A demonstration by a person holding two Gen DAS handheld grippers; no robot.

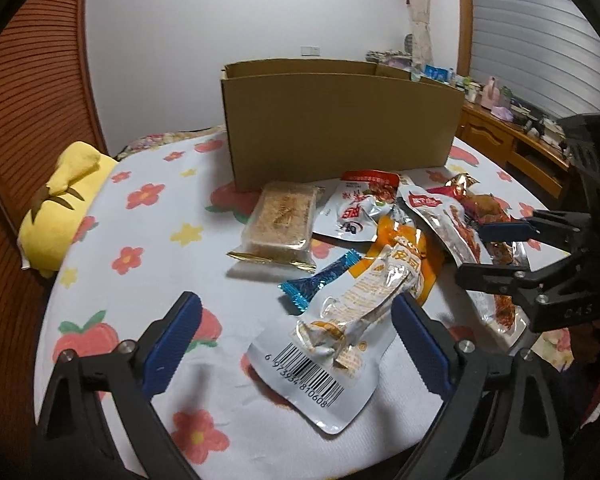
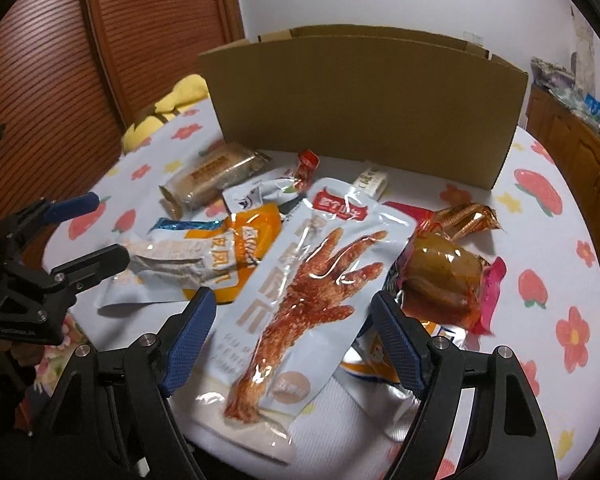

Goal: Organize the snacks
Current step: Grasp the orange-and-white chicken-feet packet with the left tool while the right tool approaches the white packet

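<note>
Two grippers are in use, one in each of my hands, both angled down over a loose pile of snack packets on a flower-print sheet (image 1: 152,216).

Left gripper (image 1: 296,328): fingers spread wide. The barcode pouch (image 1: 332,340), silver and orange, lies between them; the right pad is just beside its edge and the left pad is well apart from it. No clamping is visible.

Right gripper (image 2: 292,336): fingers apart, straddling the chicken-foot pouch (image 2: 312,280). Neither pad presses on it.

Remaining snacks: a cake bar (image 1: 280,220) in clear wrap, a blue candy (image 1: 320,280) just beside the barcode pouch, and a brown vacuum-packed piece (image 2: 444,276) to the right of the chicken-foot pouch.

Cardboard box (image 1: 340,128): open-topped, upright, directly behind the pile. Its contents cannot be seen.
</note>
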